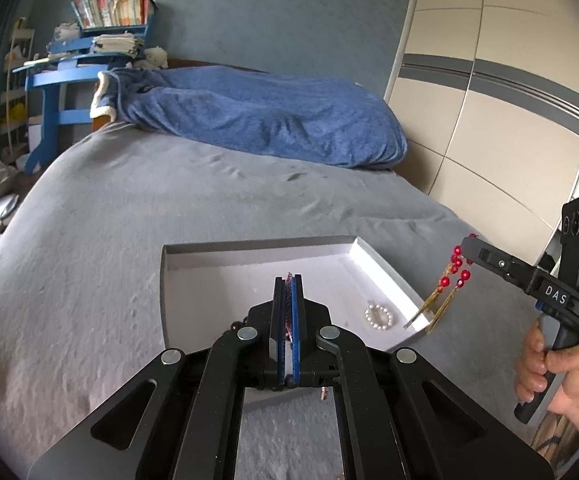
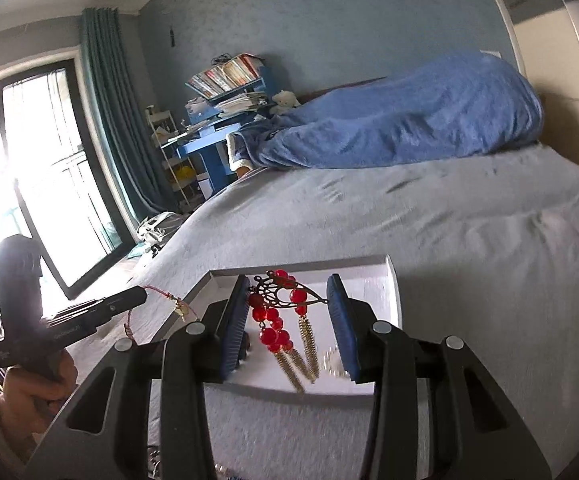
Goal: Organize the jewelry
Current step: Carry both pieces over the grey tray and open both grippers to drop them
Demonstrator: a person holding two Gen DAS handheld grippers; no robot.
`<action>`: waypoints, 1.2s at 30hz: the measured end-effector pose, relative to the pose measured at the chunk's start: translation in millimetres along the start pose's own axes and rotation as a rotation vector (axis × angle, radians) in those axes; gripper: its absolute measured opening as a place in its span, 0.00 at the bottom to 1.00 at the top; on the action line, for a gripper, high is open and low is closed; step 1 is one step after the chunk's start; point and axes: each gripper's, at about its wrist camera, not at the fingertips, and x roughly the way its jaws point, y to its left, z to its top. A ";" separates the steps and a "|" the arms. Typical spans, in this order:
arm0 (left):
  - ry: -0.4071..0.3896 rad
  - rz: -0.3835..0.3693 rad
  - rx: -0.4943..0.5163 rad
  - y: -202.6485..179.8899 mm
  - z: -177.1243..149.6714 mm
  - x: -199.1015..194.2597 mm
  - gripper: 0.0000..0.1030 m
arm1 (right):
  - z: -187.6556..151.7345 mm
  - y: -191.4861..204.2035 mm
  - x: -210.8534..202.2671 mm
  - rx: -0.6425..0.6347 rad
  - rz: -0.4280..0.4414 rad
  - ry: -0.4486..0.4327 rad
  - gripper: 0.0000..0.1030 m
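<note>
Left tongs, low centre of the left wrist view, clamped flat together on a thin reddish cord bracelet. In the right wrist view its cord and gold charm trail from the tip at lower left.

Right tongs, low centre of the right wrist view, part-open, with a red-bead earring spanning the gap. Its filigree top touches both pads, so it looks pinched. Gold tassels hang down. The same earring dangles at right in the left wrist view, above the tray's right wall.

White shallow tray sits on the grey bed, just beyond both tongs. A pearl bracelet lies inside near its right corner.

Further up the frame, a blue blanket is heaped across the bed. Blue desk with books at upper left. Wardrobe doors at right.
</note>
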 end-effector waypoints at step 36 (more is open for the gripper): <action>0.169 0.086 0.042 -14.5 -36.3 83.6 0.42 | -57.1 -14.4 71.0 -0.071 -0.186 0.311 0.54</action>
